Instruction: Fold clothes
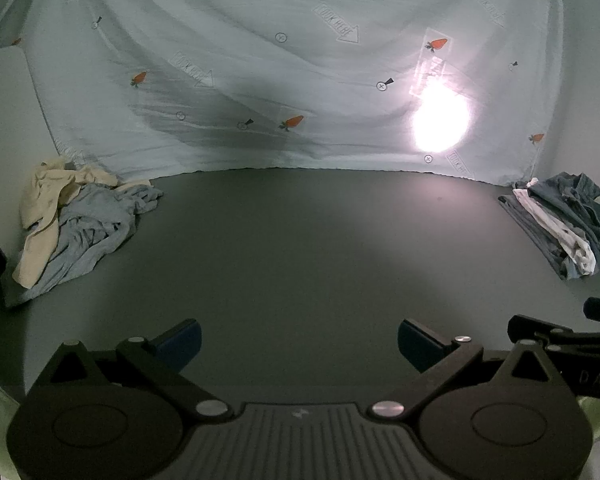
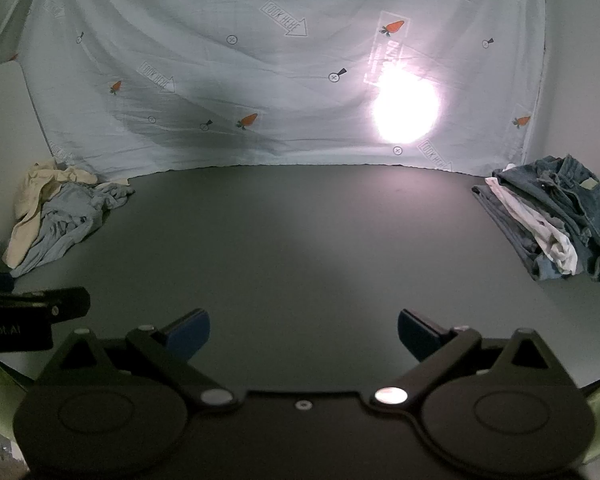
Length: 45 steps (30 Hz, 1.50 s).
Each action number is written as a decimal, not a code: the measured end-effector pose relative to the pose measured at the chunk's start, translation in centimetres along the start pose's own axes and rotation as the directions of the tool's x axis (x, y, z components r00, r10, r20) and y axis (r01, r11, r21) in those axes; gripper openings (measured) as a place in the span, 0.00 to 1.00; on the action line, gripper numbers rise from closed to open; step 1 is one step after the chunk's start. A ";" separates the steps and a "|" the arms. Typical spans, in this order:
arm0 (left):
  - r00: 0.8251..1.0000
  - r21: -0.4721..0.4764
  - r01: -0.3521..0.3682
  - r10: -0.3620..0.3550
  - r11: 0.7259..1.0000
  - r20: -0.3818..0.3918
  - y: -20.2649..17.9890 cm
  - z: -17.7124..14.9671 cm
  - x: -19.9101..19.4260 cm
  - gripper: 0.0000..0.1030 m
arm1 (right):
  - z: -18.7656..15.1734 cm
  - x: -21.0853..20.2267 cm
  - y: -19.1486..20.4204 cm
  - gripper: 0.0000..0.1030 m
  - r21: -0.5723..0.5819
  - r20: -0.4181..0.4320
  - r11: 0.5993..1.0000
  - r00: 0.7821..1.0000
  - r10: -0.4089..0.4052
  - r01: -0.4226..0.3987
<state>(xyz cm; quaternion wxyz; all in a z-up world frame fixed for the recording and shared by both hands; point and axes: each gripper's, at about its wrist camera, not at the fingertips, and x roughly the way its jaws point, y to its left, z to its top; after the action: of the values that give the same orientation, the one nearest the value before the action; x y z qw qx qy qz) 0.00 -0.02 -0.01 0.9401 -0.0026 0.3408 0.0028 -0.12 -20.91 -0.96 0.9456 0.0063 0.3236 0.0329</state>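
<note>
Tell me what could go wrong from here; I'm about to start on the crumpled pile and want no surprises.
1. The cream garment lies tangled over the light blue garment, so a pinch may lift both together.
2. The bright glare on the hanging sheet leaves the dark table dim, so edges may be hard to judge.
3. Both open tools, left tool and right tool, sit close together and could collide.
</note>
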 end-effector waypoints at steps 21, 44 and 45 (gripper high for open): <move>1.000 0.010 -0.002 0.002 1.000 0.001 0.1 0.1 0.4 1.00 | -0.1 0.1 0.5 0.99 0.001 -0.004 1.000 1.000 -0.001 0.001; 1.000 0.015 -0.003 0.003 1.000 -0.005 0.0 -0.2 0.6 1.00 | -0.2 0.3 0.8 0.99 0.001 -0.005 1.000 1.000 -0.001 0.001; 1.000 0.015 -0.002 0.002 1.000 -0.005 0.0 -0.2 0.7 1.00 | -0.2 0.3 0.7 0.99 0.002 -0.005 1.000 1.000 -0.002 0.002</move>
<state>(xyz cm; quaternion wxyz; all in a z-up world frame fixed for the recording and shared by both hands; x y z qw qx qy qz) 0.38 -0.06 -0.59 0.9393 0.0049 0.3431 0.0012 -0.05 -20.18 -1.24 0.9448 0.0067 0.3260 0.0318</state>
